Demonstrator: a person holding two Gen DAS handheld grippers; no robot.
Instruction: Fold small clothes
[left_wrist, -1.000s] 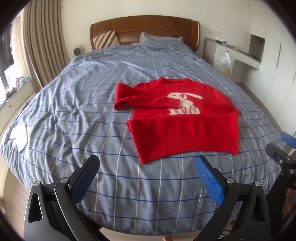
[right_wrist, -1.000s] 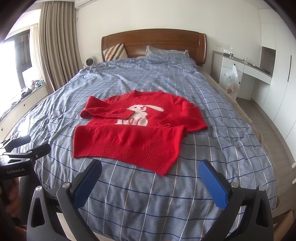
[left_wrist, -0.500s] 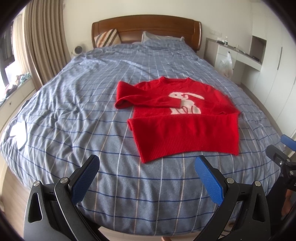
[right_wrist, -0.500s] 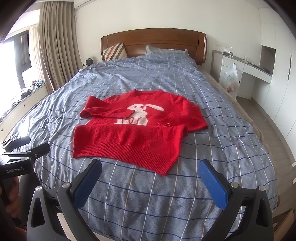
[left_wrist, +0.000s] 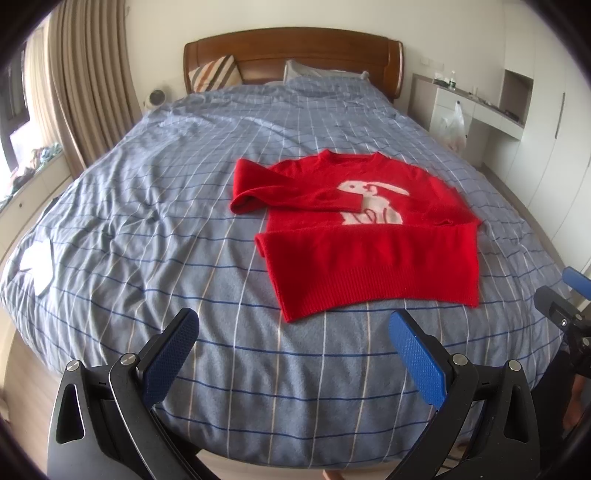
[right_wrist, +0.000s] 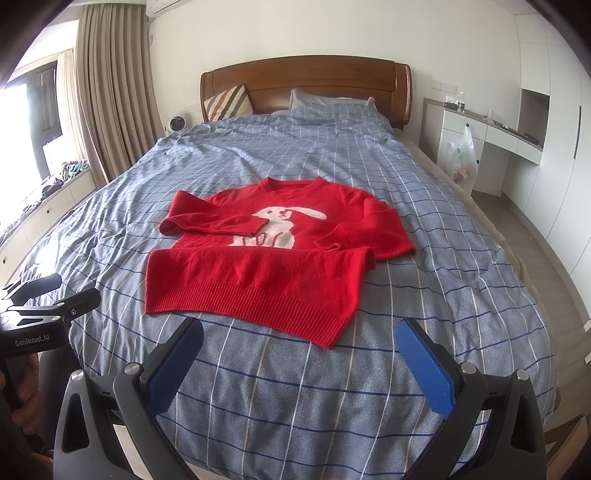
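Observation:
A small red sweater (left_wrist: 369, 254) with a white rabbit lies on the bed. Both sleeves are folded over the chest and the hem is folded up over the lower body. It also shows in the right wrist view (right_wrist: 258, 277). My left gripper (left_wrist: 293, 332) is open and empty, held above the near end of the bed, short of the sweater's near left corner. My right gripper (right_wrist: 299, 338) is open and empty, just short of the sweater's near edge. The right gripper shows at the right edge of the left wrist view (left_wrist: 565, 295).
The bed has a blue checked duvet (left_wrist: 147, 206), a wooden headboard (right_wrist: 306, 85) and pillows (right_wrist: 229, 101) at the far end. Curtains (right_wrist: 110, 103) hang on the left. A white desk (right_wrist: 491, 144) with a plastic bag (right_wrist: 461, 155) stands on the right.
Both cameras have shifted very slightly. The sweater has not moved and both grippers stay open.

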